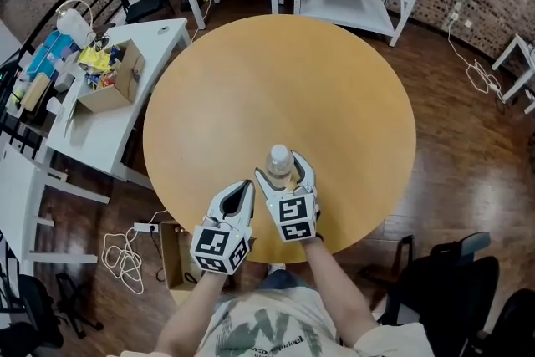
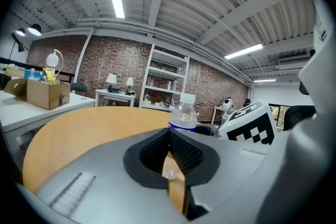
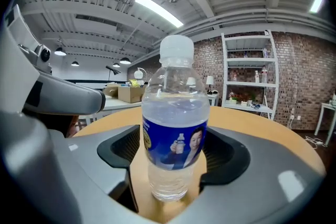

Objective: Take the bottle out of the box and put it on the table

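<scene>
Table: the round wooden top (image 1: 276,71) is filling the middle of the head view.
Side table: a white one (image 1: 100,138) is standing just off the table's left edge, carrying the box and assorted clutter.
Box: the cardboard box (image 1: 113,79) is sitting open on the side table, well apart from the bottle.
Right gripper: the right gripper (image 1: 284,170) is reaching in over the table's near edge. Its jaws are standing wide apart, one on each side of the bottle, and the pads are not pressing it, so the grip is released.
Left gripper: the left gripper (image 1: 245,188) is sitting at the near edge, just left of the right gripper. Its jaw tips are clenched together on nothing.
Bottle: the clear bottle (image 1: 279,159), with a white cap and blue label, is standing upright on the table near the near edge, out of the box.
</scene>
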`<action>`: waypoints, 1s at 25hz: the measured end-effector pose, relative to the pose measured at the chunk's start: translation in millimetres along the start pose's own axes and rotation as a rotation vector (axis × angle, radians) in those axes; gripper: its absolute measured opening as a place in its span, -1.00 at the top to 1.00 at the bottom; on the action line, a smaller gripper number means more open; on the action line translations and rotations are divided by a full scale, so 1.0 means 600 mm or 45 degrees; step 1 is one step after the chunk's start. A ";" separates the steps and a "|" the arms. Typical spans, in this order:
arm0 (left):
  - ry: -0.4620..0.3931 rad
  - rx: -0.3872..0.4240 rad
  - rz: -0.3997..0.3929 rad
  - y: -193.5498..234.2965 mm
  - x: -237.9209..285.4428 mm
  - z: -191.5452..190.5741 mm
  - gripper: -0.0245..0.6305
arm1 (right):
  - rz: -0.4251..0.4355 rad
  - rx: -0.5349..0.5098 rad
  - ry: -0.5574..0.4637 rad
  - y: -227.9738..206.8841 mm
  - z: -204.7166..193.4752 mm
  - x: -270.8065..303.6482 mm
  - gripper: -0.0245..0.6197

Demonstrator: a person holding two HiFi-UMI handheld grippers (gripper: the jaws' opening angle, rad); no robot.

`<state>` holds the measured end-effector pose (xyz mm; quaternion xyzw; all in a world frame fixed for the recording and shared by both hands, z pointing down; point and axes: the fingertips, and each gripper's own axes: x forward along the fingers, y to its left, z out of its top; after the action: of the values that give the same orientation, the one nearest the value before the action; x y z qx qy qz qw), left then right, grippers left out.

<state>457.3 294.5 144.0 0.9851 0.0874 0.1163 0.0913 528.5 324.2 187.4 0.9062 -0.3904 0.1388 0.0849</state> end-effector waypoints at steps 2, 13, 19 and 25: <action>0.002 0.000 -0.003 -0.004 -0.006 -0.002 0.93 | -0.014 -0.005 0.002 -0.001 -0.003 -0.010 -0.19; -0.009 0.010 -0.057 -0.028 -0.056 0.002 0.93 | -0.125 0.017 -0.015 -0.006 0.005 -0.070 -0.09; -0.034 0.012 -0.103 -0.043 -0.110 0.005 0.93 | -0.204 0.022 -0.052 0.021 0.021 -0.130 0.21; -0.062 0.019 -0.126 -0.049 -0.173 0.008 0.93 | -0.214 0.021 -0.097 0.078 0.040 -0.188 0.38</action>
<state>354.8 302.2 111.7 0.9828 0.1347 0.0869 0.0919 424.7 363.4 130.9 0.9410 -0.3147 0.0999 0.0737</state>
